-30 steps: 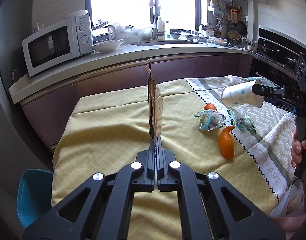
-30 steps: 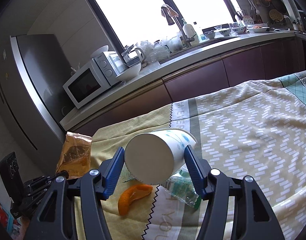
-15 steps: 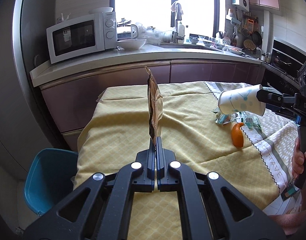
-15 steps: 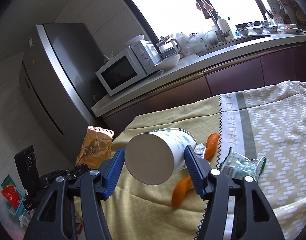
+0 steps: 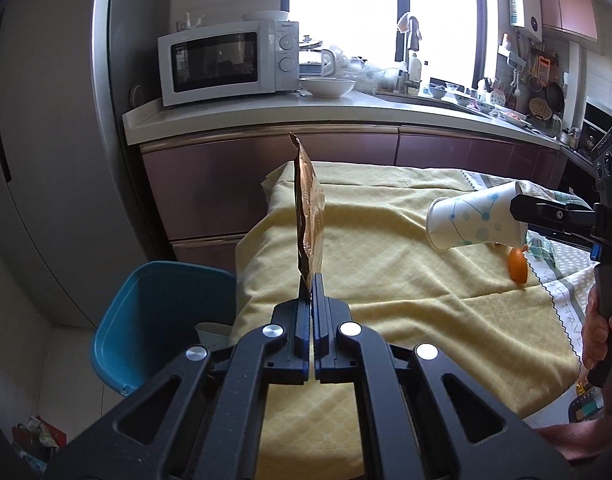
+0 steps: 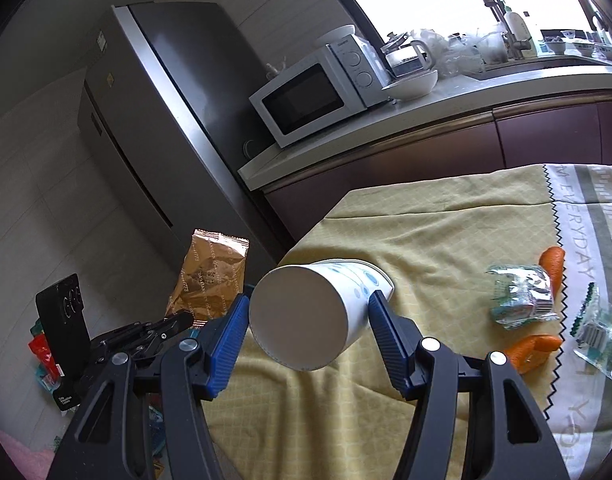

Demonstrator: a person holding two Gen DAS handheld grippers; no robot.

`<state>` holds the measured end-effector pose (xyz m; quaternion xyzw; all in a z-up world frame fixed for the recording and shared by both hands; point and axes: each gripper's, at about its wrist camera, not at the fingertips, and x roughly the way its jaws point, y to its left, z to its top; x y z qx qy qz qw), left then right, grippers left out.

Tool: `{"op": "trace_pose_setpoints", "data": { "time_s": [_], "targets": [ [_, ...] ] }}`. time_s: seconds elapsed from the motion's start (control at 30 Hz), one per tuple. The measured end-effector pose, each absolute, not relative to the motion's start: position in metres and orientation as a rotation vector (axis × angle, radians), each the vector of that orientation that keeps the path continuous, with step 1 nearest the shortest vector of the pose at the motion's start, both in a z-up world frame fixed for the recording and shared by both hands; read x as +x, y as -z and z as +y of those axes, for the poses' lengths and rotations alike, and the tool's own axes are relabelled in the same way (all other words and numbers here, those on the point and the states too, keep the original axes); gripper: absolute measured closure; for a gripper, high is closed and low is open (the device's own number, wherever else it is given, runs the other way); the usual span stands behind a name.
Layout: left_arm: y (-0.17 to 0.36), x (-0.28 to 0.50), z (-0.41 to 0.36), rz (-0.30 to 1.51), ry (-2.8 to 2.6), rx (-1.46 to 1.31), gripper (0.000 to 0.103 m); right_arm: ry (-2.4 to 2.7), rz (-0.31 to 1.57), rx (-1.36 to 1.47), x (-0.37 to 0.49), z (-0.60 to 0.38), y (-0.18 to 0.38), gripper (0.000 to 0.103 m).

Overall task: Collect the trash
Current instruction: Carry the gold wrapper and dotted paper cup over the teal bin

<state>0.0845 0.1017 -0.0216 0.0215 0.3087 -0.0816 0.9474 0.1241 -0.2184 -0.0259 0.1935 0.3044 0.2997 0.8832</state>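
My left gripper (image 5: 313, 280) is shut on a brown foil snack bag (image 5: 309, 216), held upright and edge-on above the table's left end; it also shows in the right wrist view (image 6: 210, 276). My right gripper (image 6: 307, 312) is shut on a white paper cup with blue dots (image 6: 313, 312), held on its side above the yellow tablecloth (image 6: 425, 240); the cup also shows in the left wrist view (image 5: 473, 220). A blue bin (image 5: 154, 320) stands on the floor left of the table. Orange peels (image 6: 553, 268) and crumpled plastic wrappers (image 6: 521, 300) lie on the cloth.
A kitchen counter (image 5: 306, 112) with a microwave (image 5: 226, 64), a bowl and a sink runs behind the table. A grey fridge (image 6: 154, 120) stands at the left. Some litter (image 5: 34, 440) lies on the floor near the bin.
Both grippers have moved left toward the table's left end with the bag and the cup. The blue bin has come further into the left wrist view.
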Motion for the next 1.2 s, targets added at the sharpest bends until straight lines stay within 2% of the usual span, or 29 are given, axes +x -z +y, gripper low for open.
{"op": "trace_pose_setpoints", "data": {
  "time_s": [0.53, 1.2],
  "targets": [
    [0.032, 0.074, 0.195, 0.665, -0.054, -0.001, 0.102, -0.840, 0.690, 0.301, 0.152, -0.120, 0.015, 0.044],
    [0.084, 0.101, 0.240, 0.790, -0.129, -0.037, 0.102, -0.956, 0.812, 0.203, 0.185, -0.019, 0.031, 0.044]
  ]
}}
